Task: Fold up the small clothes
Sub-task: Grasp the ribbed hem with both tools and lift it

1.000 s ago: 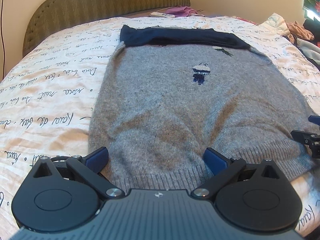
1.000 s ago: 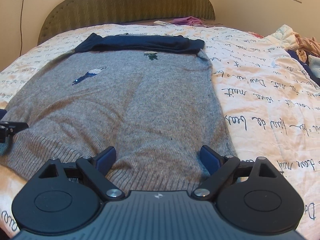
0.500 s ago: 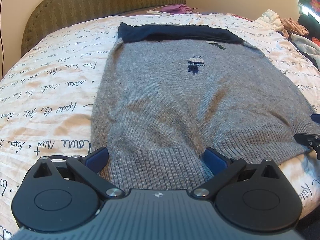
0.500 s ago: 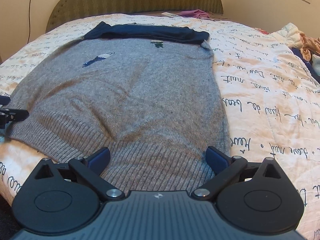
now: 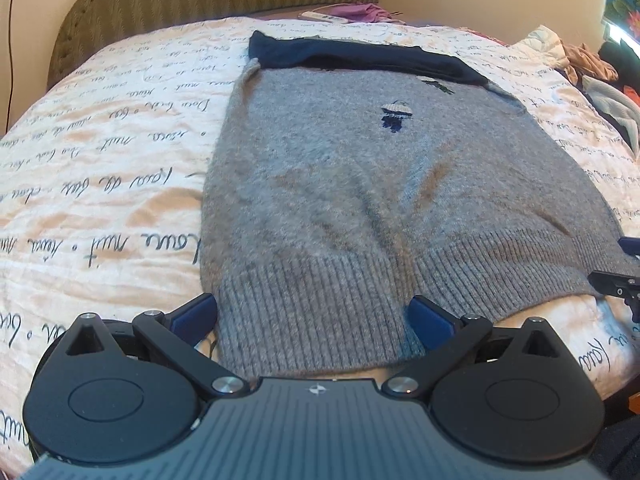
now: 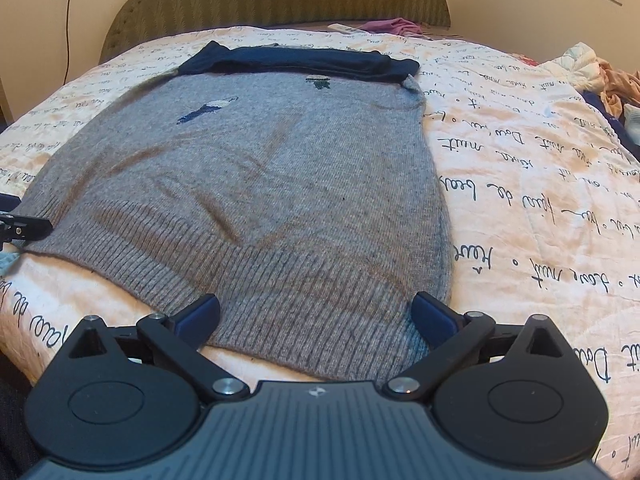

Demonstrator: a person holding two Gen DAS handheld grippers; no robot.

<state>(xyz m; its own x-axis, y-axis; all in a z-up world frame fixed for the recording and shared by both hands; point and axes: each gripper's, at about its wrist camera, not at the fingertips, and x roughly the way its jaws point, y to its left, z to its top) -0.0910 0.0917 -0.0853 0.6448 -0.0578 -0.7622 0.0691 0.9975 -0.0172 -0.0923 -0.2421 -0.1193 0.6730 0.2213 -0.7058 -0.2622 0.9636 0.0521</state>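
The grey sweater [image 5: 384, 208] lies flat on the bed [image 5: 100, 168], its ribbed hem [image 5: 360, 300] at the near edge and the navy collar toward the headboard. The left gripper [image 5: 314, 316] stands wide over the hem's left corner, holding nothing. The right gripper [image 6: 316, 314] is equally wide and empty over the right corner. I think both should pinch the hem at the same depth, then lift together so the fold stays straight.

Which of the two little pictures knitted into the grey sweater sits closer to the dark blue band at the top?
The small green motif: it lies just under the navy band of the grey sweater. The white-and-navy figure sits lower, farther toward the ribbed hem.
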